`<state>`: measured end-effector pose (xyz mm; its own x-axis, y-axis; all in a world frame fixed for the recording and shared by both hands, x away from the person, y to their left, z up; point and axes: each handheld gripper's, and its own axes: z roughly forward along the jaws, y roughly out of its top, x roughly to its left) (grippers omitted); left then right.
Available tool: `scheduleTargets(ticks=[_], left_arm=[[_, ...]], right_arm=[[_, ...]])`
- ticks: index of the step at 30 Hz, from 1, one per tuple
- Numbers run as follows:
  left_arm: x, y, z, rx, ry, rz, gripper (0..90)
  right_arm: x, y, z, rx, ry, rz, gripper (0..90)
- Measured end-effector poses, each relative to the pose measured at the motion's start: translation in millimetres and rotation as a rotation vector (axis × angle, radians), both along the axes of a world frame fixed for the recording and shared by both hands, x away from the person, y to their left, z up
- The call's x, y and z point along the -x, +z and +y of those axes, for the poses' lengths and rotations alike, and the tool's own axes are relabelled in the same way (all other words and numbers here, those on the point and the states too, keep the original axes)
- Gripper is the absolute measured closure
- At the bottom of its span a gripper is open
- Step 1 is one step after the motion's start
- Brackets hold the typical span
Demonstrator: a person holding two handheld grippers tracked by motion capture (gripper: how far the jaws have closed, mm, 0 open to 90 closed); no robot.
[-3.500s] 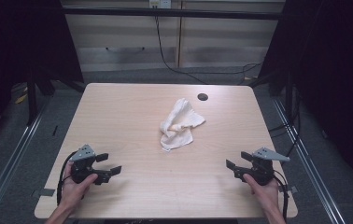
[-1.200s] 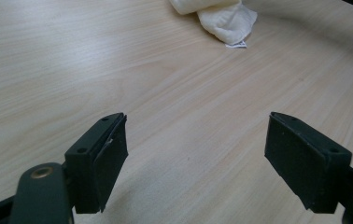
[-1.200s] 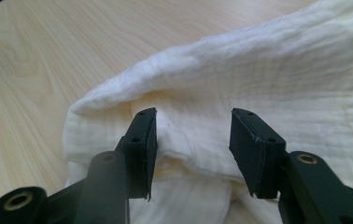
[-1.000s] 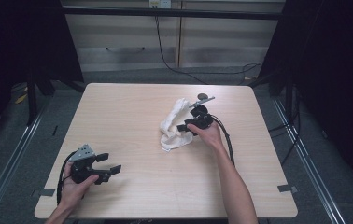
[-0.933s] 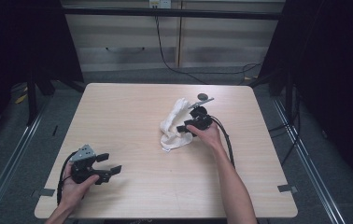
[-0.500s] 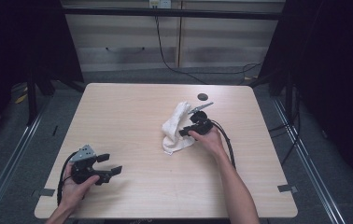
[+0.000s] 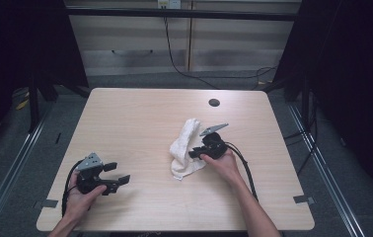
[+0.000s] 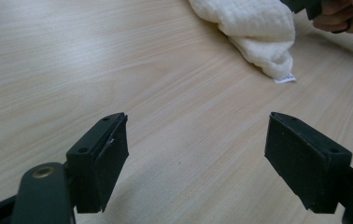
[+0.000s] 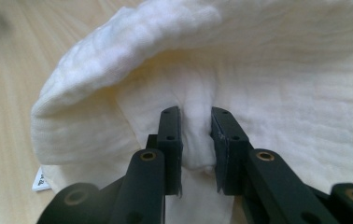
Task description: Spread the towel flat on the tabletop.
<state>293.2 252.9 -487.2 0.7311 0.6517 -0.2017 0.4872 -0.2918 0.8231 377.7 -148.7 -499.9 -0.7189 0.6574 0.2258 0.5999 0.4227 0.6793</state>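
Note:
A crumpled white cloth (image 7: 182,148) lies near the middle of the wooden table (image 7: 140,113). My right gripper (image 7: 193,153) lies at the cloth's right edge. Its jaws have just been closing, and a fold of the cloth (image 9: 258,70) is now pinched between them at the right gripper (image 9: 195,116). My left gripper (image 7: 118,174) rests at the front left of the table, open with nothing between its jaws. In the left gripper view, that left gripper (image 8: 195,135) points across bare wood toward the cloth (image 8: 254,28), well short of it.
A small dark round hole (image 7: 214,102) sits in the table near its far edge. A small white label (image 8: 284,80) sticks out at the cloth's near end. Dark floor and metal rails surround the table.
The right gripper closed on the cloth and moved toward the front of the table, dragging the cloth with it and bunching it. The left gripper stayed put.

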Motion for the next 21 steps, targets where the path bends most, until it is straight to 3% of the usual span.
scheduleTargets(ticks=[3, 7, 11, 17, 21], left_arm=[[-0.1, 0.6, 0.3, 0.008, -0.002, -0.007, 20.7], [-0.3, 1.5, 0.8, 0.017, 0.000, -0.002, 20.5], [-0.7, 1.8, -1.0, 0.021, -0.008, 0.005, 19.8], [-1.5, 6.6, -19.1, -0.002, -0.055, 0.015, 19.6], [-1.3, 7.4, -28.3, -0.007, -0.071, 0.032, 20.2]], right_arm=[[9.3, 0.9, 5.3, 0.009, 0.016, 0.000, 75.0], [20.2, -1.5, 9.2, -0.032, 0.023, 0.023, 75.0], [31.7, -1.5, 13.8, -0.037, 0.038, 0.026, 75.0], [53.3, 0.8, 28.0, -0.011, 0.073, 0.007, 74.0], [58.9, 0.0, 30.6, -0.027, 0.085, 0.001, 69.1]])
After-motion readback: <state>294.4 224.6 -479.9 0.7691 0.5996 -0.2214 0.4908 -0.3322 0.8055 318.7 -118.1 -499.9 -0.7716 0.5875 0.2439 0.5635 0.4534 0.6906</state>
